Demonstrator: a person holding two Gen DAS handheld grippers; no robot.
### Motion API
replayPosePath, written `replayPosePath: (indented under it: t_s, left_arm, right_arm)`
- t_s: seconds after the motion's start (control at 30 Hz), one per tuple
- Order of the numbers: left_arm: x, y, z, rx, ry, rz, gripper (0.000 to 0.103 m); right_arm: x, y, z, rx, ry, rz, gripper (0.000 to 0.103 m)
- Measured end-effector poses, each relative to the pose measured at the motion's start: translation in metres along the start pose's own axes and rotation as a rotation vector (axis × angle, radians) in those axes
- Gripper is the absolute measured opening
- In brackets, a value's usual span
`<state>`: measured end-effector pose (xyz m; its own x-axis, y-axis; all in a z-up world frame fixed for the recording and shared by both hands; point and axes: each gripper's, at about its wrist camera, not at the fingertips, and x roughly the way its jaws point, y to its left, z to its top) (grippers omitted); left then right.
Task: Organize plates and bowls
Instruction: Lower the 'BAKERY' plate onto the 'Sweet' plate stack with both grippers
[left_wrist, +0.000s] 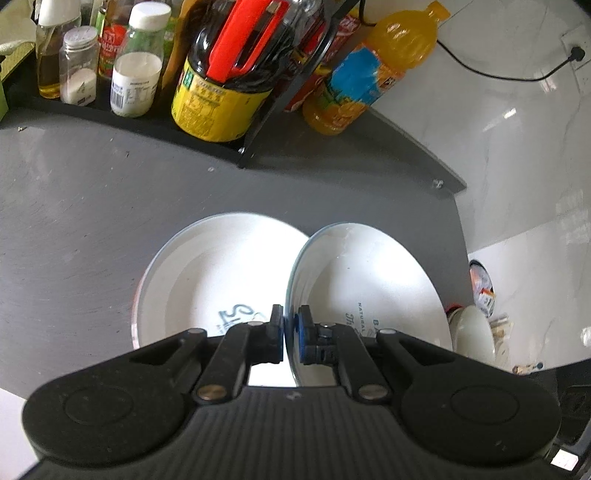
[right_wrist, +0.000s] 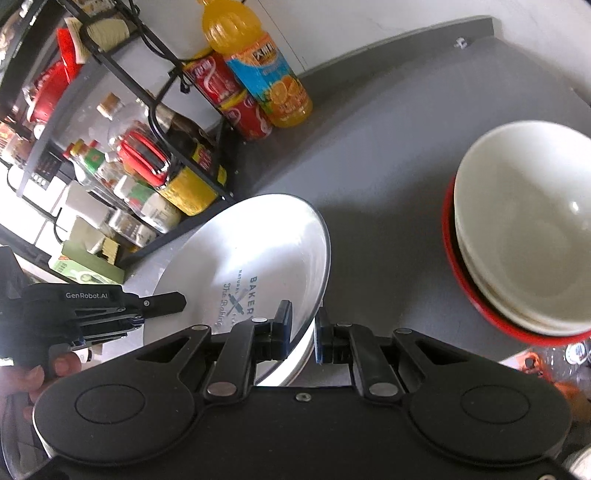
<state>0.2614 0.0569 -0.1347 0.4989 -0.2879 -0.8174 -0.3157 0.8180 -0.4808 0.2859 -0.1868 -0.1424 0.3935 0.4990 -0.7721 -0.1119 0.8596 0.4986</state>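
A white plate with "BAKERY" print is tilted above the grey counter. My left gripper is shut on its left rim. My right gripper is shut on the same plate at its right rim. The left gripper also shows at the plate's far rim in the right wrist view. A second white plate with blue lettering lies flat on the counter under the left gripper. Stacked white bowls sit in a red bowl at the right.
A black wire rack with sauce bottles and spice jars stands at the back. An orange juice bottle and red cola cans stand beside it. The counter's right edge drops to a white floor.
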Motion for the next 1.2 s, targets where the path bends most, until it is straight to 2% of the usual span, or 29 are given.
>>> replayPosePath:
  t_s: [0.33,0.57,0.87,1.2]
  left_arm:
    - [0.018,0.029,-0.008,0.012,0.074,0.003,0.006]
    - [0.030,0.042,-0.007,0.008,0.108,0.017,0.006]
    - [0.041,0.053,-0.006,0.000,0.128,0.055,0.008]
    - [0.047,0.051,-0.009,0.068,0.119,0.119,0.012]
  right_arm:
    - [0.021,0.004,-0.014,0.020,0.038,-0.047,0.012]
    - [0.032,0.013,-0.015,-0.010,0.058,-0.082,0.012]
    - [0.045,0.023,-0.019,-0.058,0.092,-0.113,0.012]
    - [0.052,0.031,-0.021,-0.097,0.109,-0.144,0.012]
